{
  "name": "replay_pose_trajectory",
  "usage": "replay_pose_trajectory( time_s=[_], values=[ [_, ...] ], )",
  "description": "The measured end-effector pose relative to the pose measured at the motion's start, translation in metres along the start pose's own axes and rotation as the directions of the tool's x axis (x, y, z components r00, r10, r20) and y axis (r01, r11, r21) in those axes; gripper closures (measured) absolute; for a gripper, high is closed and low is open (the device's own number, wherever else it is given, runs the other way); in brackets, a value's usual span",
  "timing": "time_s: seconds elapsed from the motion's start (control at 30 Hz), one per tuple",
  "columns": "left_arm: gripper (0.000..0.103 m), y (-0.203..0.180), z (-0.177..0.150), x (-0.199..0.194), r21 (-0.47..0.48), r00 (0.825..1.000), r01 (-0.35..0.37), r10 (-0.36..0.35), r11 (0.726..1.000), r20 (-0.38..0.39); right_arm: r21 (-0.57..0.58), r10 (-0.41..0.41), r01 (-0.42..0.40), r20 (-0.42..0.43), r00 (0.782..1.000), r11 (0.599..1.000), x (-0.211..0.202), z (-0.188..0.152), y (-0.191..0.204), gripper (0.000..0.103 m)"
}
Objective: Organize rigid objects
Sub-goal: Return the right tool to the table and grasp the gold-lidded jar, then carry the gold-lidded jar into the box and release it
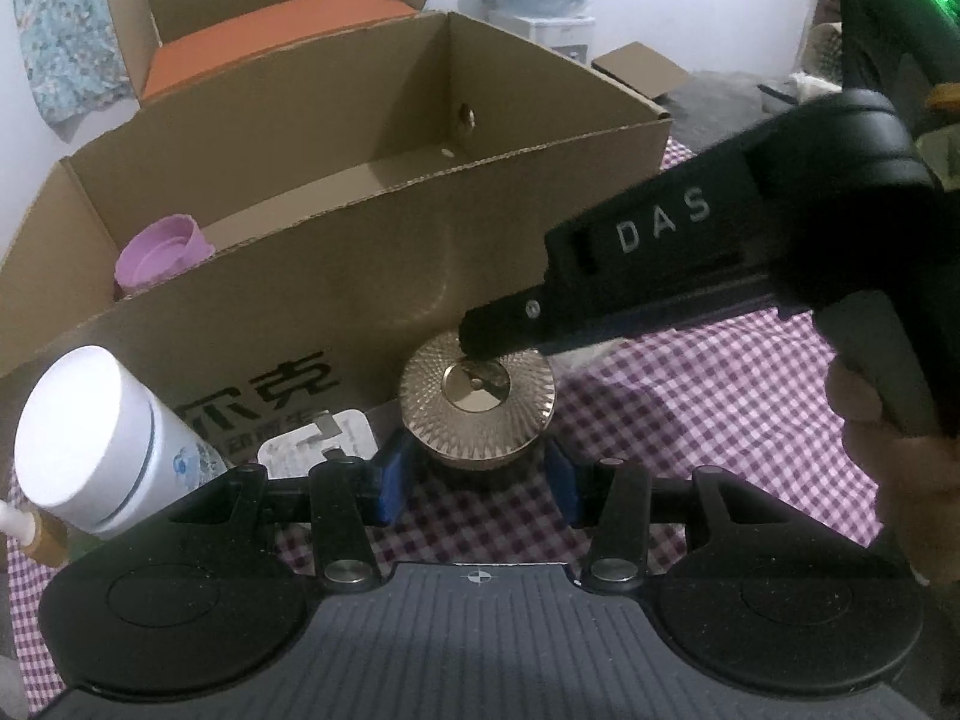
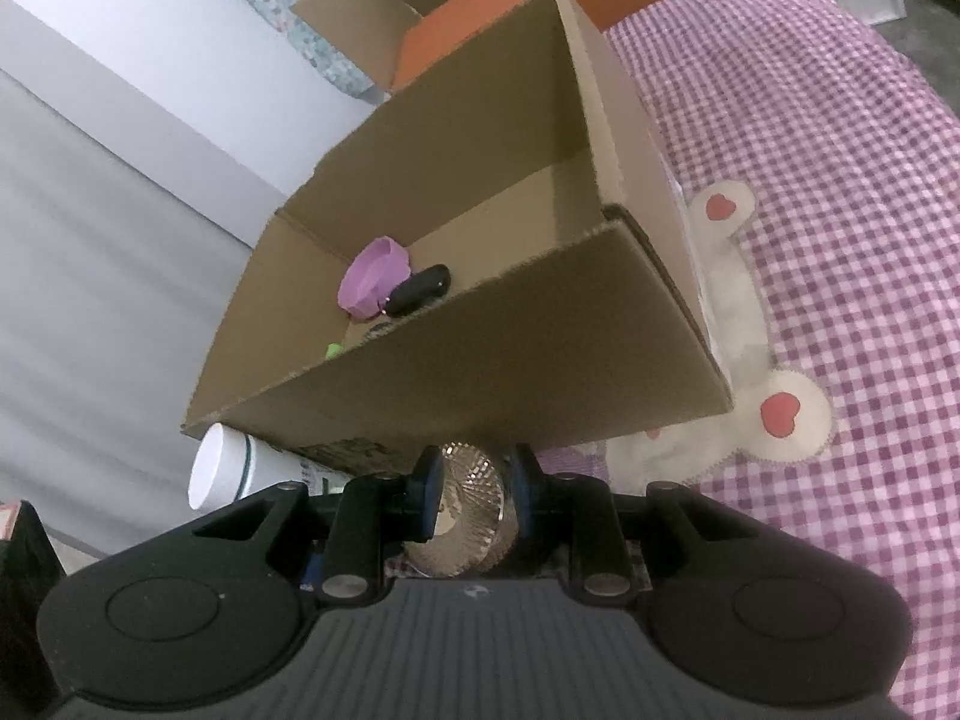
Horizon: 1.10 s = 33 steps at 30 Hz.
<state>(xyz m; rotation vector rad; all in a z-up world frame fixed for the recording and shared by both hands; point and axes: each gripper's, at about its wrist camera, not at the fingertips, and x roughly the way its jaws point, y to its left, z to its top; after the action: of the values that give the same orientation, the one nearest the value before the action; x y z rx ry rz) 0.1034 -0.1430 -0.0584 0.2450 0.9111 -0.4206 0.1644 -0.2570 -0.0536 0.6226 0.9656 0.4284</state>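
Note:
A round gold ribbed lid (image 1: 477,399) on a dark jar stands on the checked cloth in front of an open cardboard box (image 1: 336,294). My left gripper (image 1: 477,474) is open, its blue pads on either side of the jar below the lid. My right gripper (image 2: 474,504) comes in from the right and is shut on the gold lid (image 2: 468,510); its finger (image 1: 510,330) rests on the lid's top in the left wrist view. In the box (image 2: 480,324) lie a pink cup (image 2: 375,279) and a black key fob (image 2: 420,297).
A white-capped bottle (image 1: 90,444) lies left of the jar against the box. A white charger (image 1: 312,444) sits by the box front. A second box with an orange item (image 1: 264,36) stands behind. The pink checked cloth (image 2: 840,180) with a bear patch extends right.

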Motion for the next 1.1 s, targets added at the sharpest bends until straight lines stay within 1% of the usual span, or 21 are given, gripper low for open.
replay_pose_trajectory(
  time_s=[0.27,0.43,0.47,0.53,0.63,0.8,0.9,1.1],
  values=[
    [0.056,-0.012,0.005,0.004,0.022,0.999,0.046,-0.046,0.999,0.005,0.002,-0.035,0.035,0.005,0.999,0.999,-0.018,-0.01,-0.01,0.076],
    [0.051,-0.017,0.009,0.01,0.033,0.999,0.042,-0.042,0.999,0.008,0.027,-0.022,0.022,-0.006,1.0,0.999,-0.022,-0.012,-0.016,0.075],
    [0.05,-0.017,0.009,0.011,0.033,0.999,0.042,-0.042,0.999,0.007,0.03,-0.02,0.02,-0.01,1.0,0.999,-0.021,-0.012,-0.017,0.074],
    [0.049,-0.017,0.011,0.014,0.036,0.999,0.04,-0.041,0.999,0.005,0.034,-0.015,0.016,-0.02,1.0,0.999,-0.02,-0.013,-0.018,0.067],
    [0.048,-0.018,0.013,0.018,0.049,0.999,0.032,-0.032,0.998,0.004,0.045,-0.004,0.006,-0.03,1.0,0.999,-0.016,-0.013,-0.02,0.06],
    [0.048,-0.021,0.015,0.02,0.069,1.0,0.011,-0.011,0.998,0.012,0.074,0.024,-0.022,-0.032,0.999,0.997,-0.007,-0.012,-0.023,0.053],
    [0.048,-0.019,0.016,0.019,0.054,1.0,0.017,-0.017,0.998,0.008,0.081,0.032,-0.029,-0.032,0.999,0.996,-0.004,-0.011,-0.023,0.053],
    [0.048,-0.019,0.017,0.016,0.045,1.0,0.016,-0.017,0.999,0.006,0.059,0.017,-0.015,-0.035,0.999,0.998,-0.01,-0.015,-0.018,0.055]
  ],
)
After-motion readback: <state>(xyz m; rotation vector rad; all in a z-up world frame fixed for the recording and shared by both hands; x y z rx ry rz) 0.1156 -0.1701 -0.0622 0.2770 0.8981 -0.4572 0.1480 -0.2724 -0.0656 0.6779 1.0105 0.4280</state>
